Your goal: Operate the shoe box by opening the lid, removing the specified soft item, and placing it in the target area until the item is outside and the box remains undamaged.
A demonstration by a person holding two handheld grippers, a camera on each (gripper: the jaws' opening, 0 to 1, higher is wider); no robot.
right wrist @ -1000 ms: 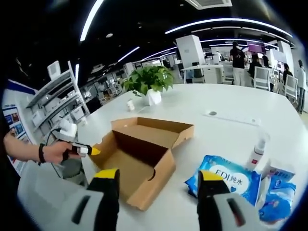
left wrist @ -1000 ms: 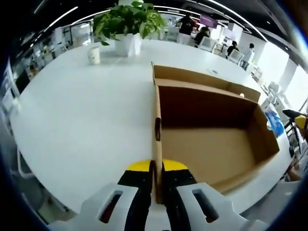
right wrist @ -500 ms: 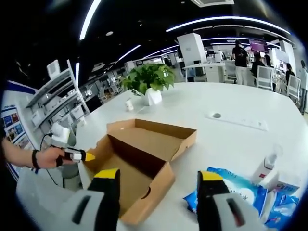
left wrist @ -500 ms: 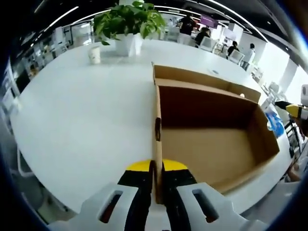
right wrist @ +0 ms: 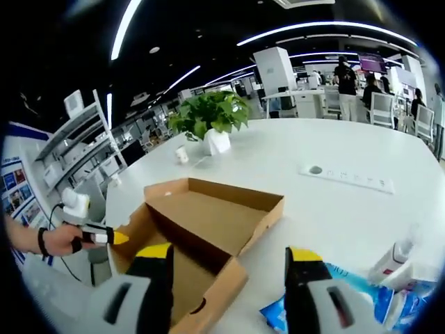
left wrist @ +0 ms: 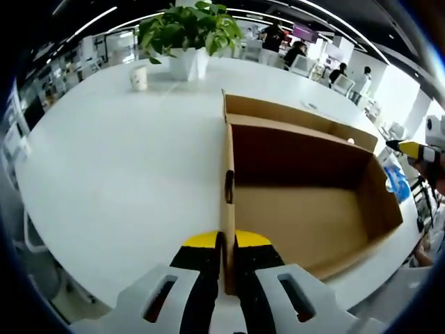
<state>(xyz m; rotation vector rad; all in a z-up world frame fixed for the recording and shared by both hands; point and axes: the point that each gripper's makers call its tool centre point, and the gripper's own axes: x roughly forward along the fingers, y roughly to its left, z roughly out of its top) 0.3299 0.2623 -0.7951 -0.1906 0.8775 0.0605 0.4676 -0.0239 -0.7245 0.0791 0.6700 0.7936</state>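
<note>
Left gripper view: left gripper (left wrist: 226, 252) clamps the shoe box (left wrist: 299, 209) wall; lid open, interior looks empty. Right gripper view: right gripper (right wrist: 229, 261) hangs released above the box; blue soft pack (right wrist: 327, 306) lies outside on the table (right wrist: 334, 153), so removal seems done.

Bright office, white table (left wrist: 125, 160)

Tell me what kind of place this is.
Probably an open-plan office or lab. A large white table holds a potted plant and an open cardboard box, with shelving racks to one side and people at desks beyond.
</note>
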